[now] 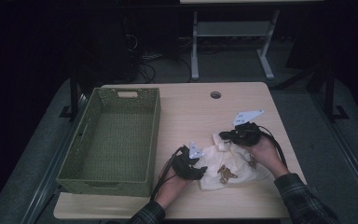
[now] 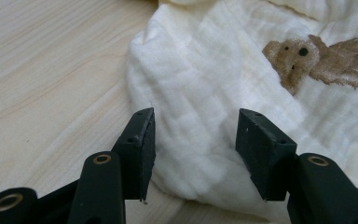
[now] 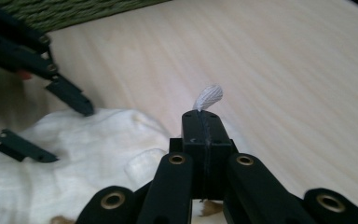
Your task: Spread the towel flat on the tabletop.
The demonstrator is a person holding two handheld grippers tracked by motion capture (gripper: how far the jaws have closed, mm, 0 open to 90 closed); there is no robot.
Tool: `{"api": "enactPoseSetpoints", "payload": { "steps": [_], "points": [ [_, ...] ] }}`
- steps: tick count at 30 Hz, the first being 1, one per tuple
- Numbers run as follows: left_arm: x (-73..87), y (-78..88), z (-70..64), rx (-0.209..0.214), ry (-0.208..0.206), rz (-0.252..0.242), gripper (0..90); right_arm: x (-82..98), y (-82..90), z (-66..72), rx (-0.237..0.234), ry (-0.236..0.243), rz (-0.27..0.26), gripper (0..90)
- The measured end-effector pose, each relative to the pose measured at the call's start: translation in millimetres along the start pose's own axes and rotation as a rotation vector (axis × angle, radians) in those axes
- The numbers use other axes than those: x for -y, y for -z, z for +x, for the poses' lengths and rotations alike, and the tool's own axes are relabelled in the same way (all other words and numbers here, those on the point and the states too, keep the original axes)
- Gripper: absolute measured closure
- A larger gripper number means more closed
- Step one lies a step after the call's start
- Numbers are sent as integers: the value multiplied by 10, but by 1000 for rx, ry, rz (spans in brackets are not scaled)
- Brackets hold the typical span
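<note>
Room: dim, dark grey floor around the wooden table; another table's white legs stand beyond its far edge, cables on the floor beside them.
Surface: pale wood grain, round cable hole near the far edge.
Basket: green woven basket on the table's left part, just left of the cloth.
Cloth: cream muslin cloth with brown bear print, crumpled at the table's near edge.
Left gripper: jaws spread, straddling the cloth's rounded fold, pads not pressing.
Right gripper: jaws pressed together, pinching the cloth's far corner, a tip poking out above them.
</note>
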State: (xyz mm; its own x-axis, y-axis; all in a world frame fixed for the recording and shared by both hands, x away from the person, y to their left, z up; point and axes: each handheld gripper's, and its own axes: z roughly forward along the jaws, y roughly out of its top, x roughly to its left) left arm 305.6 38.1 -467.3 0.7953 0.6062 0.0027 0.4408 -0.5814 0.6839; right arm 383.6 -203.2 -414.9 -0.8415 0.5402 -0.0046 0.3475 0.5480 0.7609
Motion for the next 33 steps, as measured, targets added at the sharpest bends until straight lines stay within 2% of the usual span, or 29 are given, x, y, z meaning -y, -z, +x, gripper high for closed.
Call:
{"api": "enactPoseSetpoints", "payload": {
  "steps": [2,4,6,8,9,10,16,17,20,22,25,27,28,29,30,32,33],
  "points": [
    [2,-1,0,1,-1,-2,467,21,97,-109,38,-25,-24,900],
    [2,-1,0,1,-1,-2,467,27,122,-141,48,-30,-28,900],
    [2,0,-1,1,0,-2,467,72,219,-276,89,-53,-42,900],
    [4,0,-4,2,4,-3,467,88,247,-311,99,-69,-43,900],
    [5,0,-5,2,5,-3,467,128,301,-390,125,-84,-50,900],
    [5,0,-5,3,5,-3,467,128,301,-390,125,-84,-50,900],
    [5,2,-4,3,4,-1,467,242,456,-612,199,-137,-68,900],
    [5,2,-4,3,4,-1,467,272,485,-685,220,-153,-59,900],
    [8,0,-3,2,2,-4,466,281,503,-739,241,-169,-52,900],
    [7,2,-4,2,2,-3,467,288,514,-833,262,-180,-42,900],
    [9,2,-4,2,1,-3,466,293,515,-884,279,-176,-41,900],
    [10,3,-5,1,1,-3,466,282,521,-986,307,-188,-8,900],
    [10,3,-4,1,1,-4,466,282,521,-986,307,-188,-8,900],
    [11,4,-4,2,1,-4,466,269,541,-1062,316,-196,-2,900],
    [11,4,-5,1,2,-4,466,269,541,-1062,316,-196,-2,900],
    [12,4,-6,0,1,-4,466,262,544,-1173,336,-209,13,900],
    [12,4,-6,0,1,-4,466,262,544,-1173,336,-209,13,900]
  ]
}}
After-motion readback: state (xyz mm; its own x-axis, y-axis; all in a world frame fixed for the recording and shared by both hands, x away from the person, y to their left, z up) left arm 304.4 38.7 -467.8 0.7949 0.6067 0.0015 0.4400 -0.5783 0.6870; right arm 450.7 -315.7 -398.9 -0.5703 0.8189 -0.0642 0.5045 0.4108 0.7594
